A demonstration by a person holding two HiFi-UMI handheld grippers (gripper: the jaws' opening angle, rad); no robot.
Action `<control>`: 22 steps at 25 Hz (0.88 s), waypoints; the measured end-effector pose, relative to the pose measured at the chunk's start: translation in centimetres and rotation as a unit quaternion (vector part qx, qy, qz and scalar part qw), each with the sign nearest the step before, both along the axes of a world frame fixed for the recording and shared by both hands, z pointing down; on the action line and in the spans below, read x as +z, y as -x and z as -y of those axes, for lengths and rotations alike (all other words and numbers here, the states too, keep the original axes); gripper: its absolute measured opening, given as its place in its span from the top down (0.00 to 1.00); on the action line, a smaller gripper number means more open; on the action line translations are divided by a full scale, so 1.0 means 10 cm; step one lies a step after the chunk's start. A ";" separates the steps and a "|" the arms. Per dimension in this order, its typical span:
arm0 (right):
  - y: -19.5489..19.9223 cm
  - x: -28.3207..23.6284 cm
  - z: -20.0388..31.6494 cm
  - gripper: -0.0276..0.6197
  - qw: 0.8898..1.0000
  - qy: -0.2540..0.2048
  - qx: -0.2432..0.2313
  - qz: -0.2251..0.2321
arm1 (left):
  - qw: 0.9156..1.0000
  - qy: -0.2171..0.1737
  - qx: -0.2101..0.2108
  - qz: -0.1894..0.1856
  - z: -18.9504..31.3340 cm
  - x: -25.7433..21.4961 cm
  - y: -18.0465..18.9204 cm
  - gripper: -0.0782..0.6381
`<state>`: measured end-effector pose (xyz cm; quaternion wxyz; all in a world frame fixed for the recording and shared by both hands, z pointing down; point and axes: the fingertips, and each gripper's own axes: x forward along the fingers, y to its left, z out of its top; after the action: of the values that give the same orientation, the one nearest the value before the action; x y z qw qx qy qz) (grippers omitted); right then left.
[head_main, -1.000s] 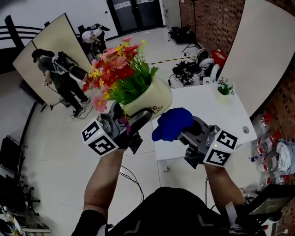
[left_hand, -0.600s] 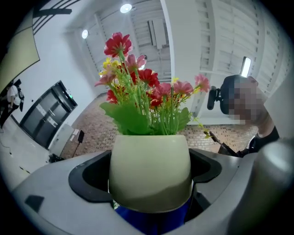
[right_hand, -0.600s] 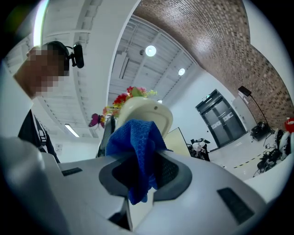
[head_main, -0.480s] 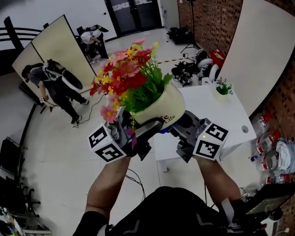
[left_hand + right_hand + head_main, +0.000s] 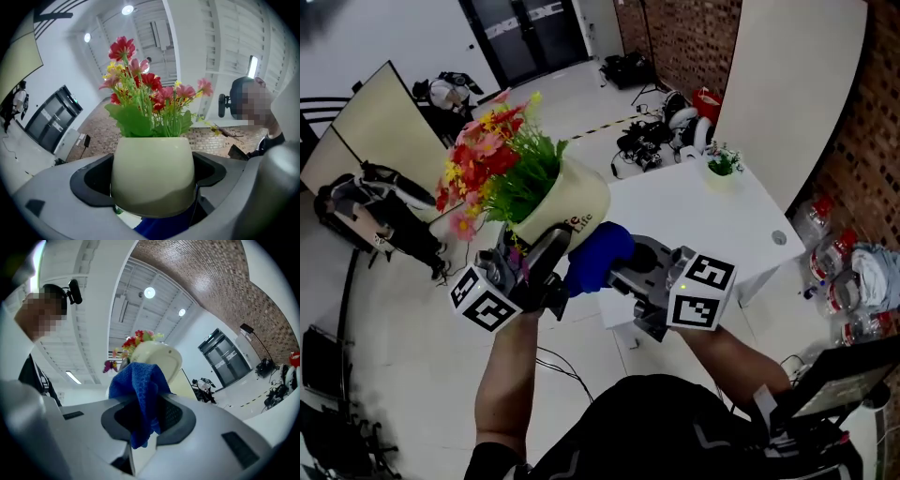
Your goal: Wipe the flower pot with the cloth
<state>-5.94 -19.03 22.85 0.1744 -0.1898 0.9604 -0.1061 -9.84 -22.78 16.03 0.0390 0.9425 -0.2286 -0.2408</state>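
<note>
Left claw is clamped on the cream pot, held in the air and tilted, with flowers in it. Right claw is closed on the blue cloth, which lies against the pot's base. Both are off the white counter.

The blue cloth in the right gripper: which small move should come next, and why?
Probably rub the blue cloth across the lower wall of the flower pot. The right gripper is shut on the cloth, which seems to press against the pot near its base, and the left gripper holds the tilted pot in the air.
</note>
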 end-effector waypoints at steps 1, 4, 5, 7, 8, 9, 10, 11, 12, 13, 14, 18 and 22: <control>0.02 0.00 -0.05 0.86 1.000 -0.005 -0.001 -0.005 | 1.000 0.004 -0.001 -0.002 0.02 0.02 0.00 0.17; 0.16 0.00 -0.11 0.86 1.000 -0.018 -0.001 -0.023 | 1.000 0.002 0.006 -0.014 0.00 0.02 0.02 0.17; 0.20 0.00 -0.10 0.86 1.000 -0.018 -0.002 -0.024 | 1.000 0.000 0.009 -0.018 -0.01 0.02 0.03 0.17; 0.24 0.02 -0.06 0.86 0.999 -0.016 -0.005 -0.027 | 1.000 -0.002 0.015 -0.025 -0.04 0.02 0.04 0.17; 0.25 0.04 -0.04 0.86 0.999 -0.016 -0.007 -0.031 | 0.999 -0.002 0.020 -0.028 -0.06 0.03 0.05 0.17; 0.28 0.06 -0.01 0.86 0.999 -0.015 -0.009 -0.036 | 0.999 -0.003 0.024 -0.031 -0.08 0.03 0.05 0.17; 0.31 0.08 0.02 0.86 0.999 -0.012 -0.009 -0.043 | 0.999 -0.007 0.027 -0.034 -0.11 0.03 0.06 0.17; 0.35 0.09 0.05 0.86 0.999 -0.009 -0.009 -0.049 | 0.999 -0.011 0.030 -0.036 -0.14 0.03 0.07 0.17; 0.39 0.11 0.08 0.86 0.998 -0.006 -0.007 -0.054 | 0.999 -0.014 0.032 -0.037 -0.17 0.04 0.09 0.17; 0.43 0.14 0.12 0.86 0.998 -0.001 -0.006 -0.058 | 0.999 -0.016 0.034 -0.037 -0.20 0.05 0.11 0.17; 0.47 0.17 0.16 0.86 0.998 0.005 -0.003 -0.059 | 0.999 -0.018 0.036 -0.037 -0.22 0.06 0.12 0.17; 0.45 0.24 0.33 0.86 0.998 0.017 0.004 -0.063 | 0.998 -0.026 0.047 -0.044 -0.26 0.09 0.11 0.17; 0.31 0.26 0.42 0.86 0.998 0.028 0.013 -0.052 | 0.998 -0.024 0.045 -0.048 -0.24 0.13 0.12 0.17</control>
<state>-9.00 -23.19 25.42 0.1204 -0.2128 0.9621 -0.1210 -11.03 -20.36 17.31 0.0382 0.9398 -0.1779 -0.2892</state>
